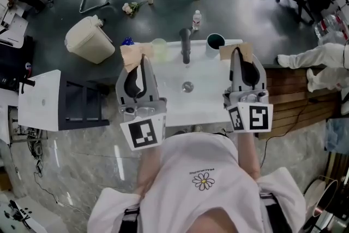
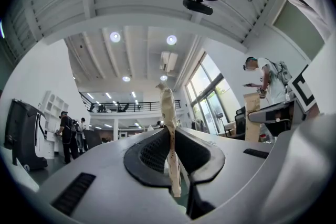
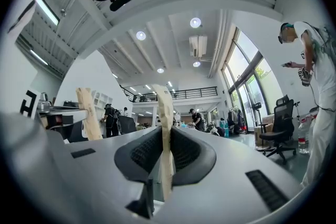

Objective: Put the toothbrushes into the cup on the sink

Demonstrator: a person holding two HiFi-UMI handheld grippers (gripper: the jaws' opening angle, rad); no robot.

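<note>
Two paper-wrapped toothbrush packets are held over the sink, one clenched in each gripper.

The left gripper (image 1: 143, 60) (image 2: 169, 136) is closed on the left toothbrush packet (image 1: 131, 56) (image 2: 168, 110), a flat tan strip that is pinched edge-on between the dark pads and stands upright past the jaw tips. The right gripper (image 1: 240, 60) (image 3: 165, 136) is clamped on the right toothbrush packet (image 1: 226, 52) (image 3: 164, 107) in the same way. In the head view, both packets are seen above the back edge of the white sink (image 1: 207, 95), the left at 10 o'clock from the drain (image 1: 187, 86) and the right at 2 o'clock. The dark cup (image 1: 215, 43) is placed on the sink rim at 1 o'clock from the drain, just beside the right packet, with the faucet (image 1: 186, 46) at 12 o'clock.
</note>
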